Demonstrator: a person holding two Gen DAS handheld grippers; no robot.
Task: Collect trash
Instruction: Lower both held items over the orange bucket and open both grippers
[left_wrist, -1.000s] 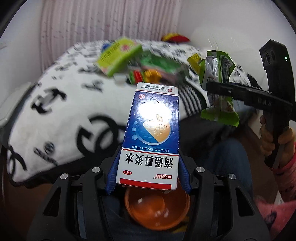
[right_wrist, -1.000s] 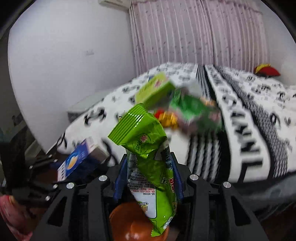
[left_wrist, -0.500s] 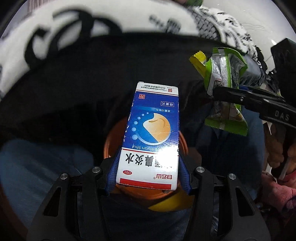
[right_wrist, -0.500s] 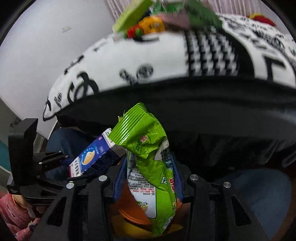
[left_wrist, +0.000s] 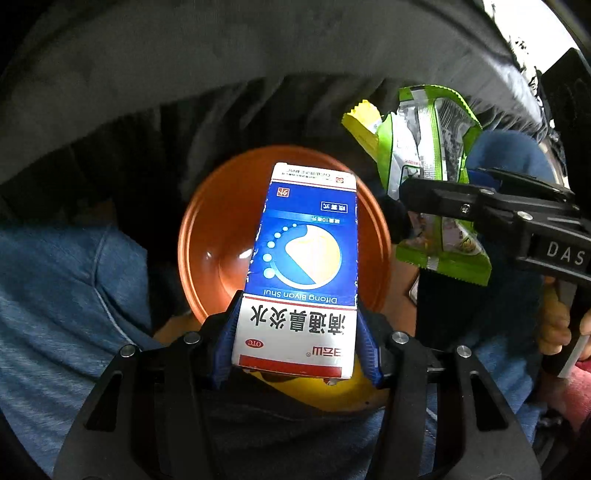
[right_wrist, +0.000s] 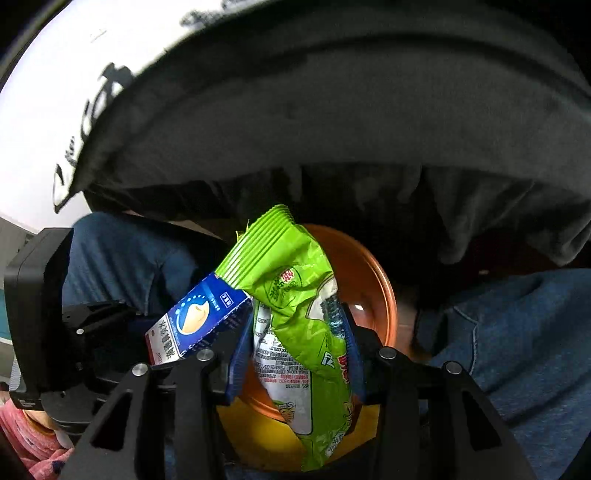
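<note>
My left gripper (left_wrist: 295, 343) is shut on a blue and white medicine box (left_wrist: 306, 266), which hangs right over an orange bowl-shaped bin (left_wrist: 210, 240) below. My right gripper (right_wrist: 295, 354) is shut on a crumpled green snack wrapper (right_wrist: 291, 302), also above the orange bin (right_wrist: 373, 291). In the left wrist view the right gripper (left_wrist: 413, 195) stands to the right, clamping the green wrapper (left_wrist: 432, 155). The right wrist view shows the box (right_wrist: 195, 321) in the left gripper's black jaws at left.
A person's blue-jeaned legs (left_wrist: 59, 291) flank the bin on both sides (right_wrist: 517, 332). A dark bed skirt (right_wrist: 332, 129) and the black-and-white blanket edge (right_wrist: 48, 92) hang above. A hand (left_wrist: 554, 328) grips the right tool's handle.
Both grippers dropped and tipped downward from facing the bed with its pile of trash to pointing at the orange bin, now larger in view. Box and wrapper stay held.
</note>
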